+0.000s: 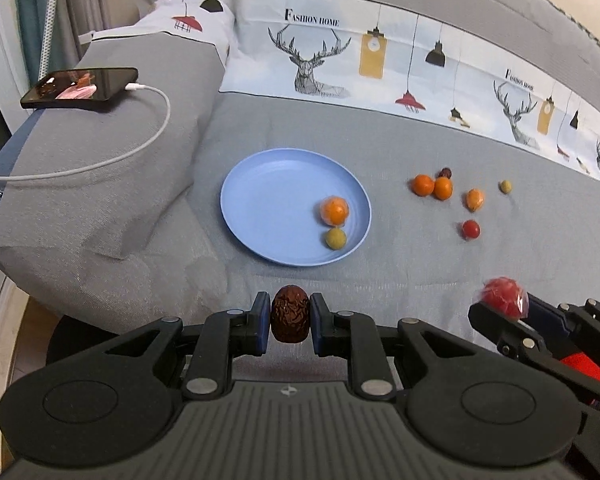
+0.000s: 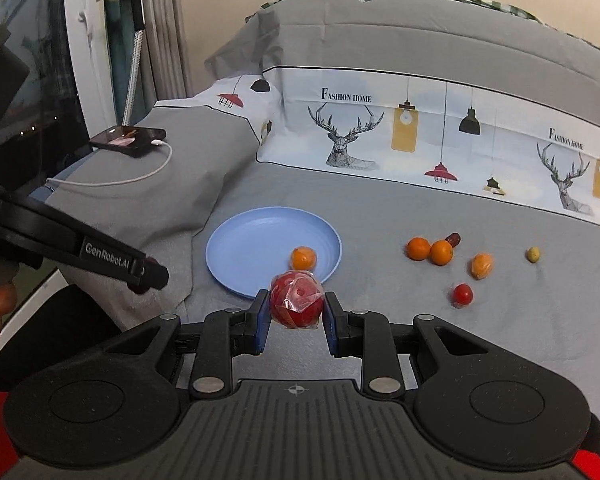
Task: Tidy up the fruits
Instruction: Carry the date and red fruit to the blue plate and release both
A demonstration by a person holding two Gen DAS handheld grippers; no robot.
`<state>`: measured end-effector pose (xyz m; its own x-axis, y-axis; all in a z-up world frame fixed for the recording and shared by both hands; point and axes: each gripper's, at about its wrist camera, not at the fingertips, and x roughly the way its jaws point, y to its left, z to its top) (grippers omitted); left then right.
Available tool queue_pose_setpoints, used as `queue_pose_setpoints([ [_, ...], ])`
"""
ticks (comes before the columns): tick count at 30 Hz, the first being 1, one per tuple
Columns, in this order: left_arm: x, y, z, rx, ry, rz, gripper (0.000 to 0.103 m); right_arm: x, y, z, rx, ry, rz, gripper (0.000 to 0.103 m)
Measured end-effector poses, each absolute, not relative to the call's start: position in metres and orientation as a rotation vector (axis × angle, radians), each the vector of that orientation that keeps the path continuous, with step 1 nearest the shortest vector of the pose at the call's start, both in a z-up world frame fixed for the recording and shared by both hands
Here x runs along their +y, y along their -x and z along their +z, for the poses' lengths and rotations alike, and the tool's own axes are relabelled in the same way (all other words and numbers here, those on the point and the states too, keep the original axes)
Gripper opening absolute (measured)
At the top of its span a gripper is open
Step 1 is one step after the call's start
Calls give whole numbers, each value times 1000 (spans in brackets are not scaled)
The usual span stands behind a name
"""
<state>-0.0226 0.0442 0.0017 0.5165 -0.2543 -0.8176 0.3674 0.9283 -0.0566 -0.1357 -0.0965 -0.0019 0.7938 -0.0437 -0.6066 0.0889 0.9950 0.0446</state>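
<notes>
The left gripper (image 1: 290, 322) pinches a wrinkled brown dried date (image 1: 290, 315) between its blue pads, jaws narrow around it, held above the grey bedsheet (image 1: 400, 264) just near of the blue plate (image 1: 260, 200). The right gripper (image 2: 296, 314) clamps a red fruit in clear wrap (image 2: 297, 300) in the same narrow hold; in the right wrist view that fruit hangs over the plate's near rim, and in the left wrist view it shows at the right edge, well right of the plate.

The plate lies flat on the sheet and holds two pieces toward its right side: a wrapped orange fruit (image 1: 334, 211) and, touching it on the near side, a small yellow-green fruit (image 1: 335, 238).

To the right of the plate, loose on the sheet, lie two bare oranges (image 1: 433, 186) touching each other, a dark date (image 1: 445, 173) just behind them, another wrapped orange piece (image 1: 475, 199), a small yellow-green fruit (image 1: 505, 187) farther right, and a small red tomato-like fruit (image 1: 470, 229) nearest of the group.

Far left, a phone (image 1: 80, 86) rests on a grey pillow (image 1: 100, 184) with a white cable (image 1: 152, 136) plugged in.
</notes>
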Motion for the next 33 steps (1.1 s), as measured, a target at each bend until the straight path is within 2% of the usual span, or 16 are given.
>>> queue_pose_setpoints([
  [33,49,5,-8,969,-125,-359,22,-96,126,-15,705,-70,-85,29],
])
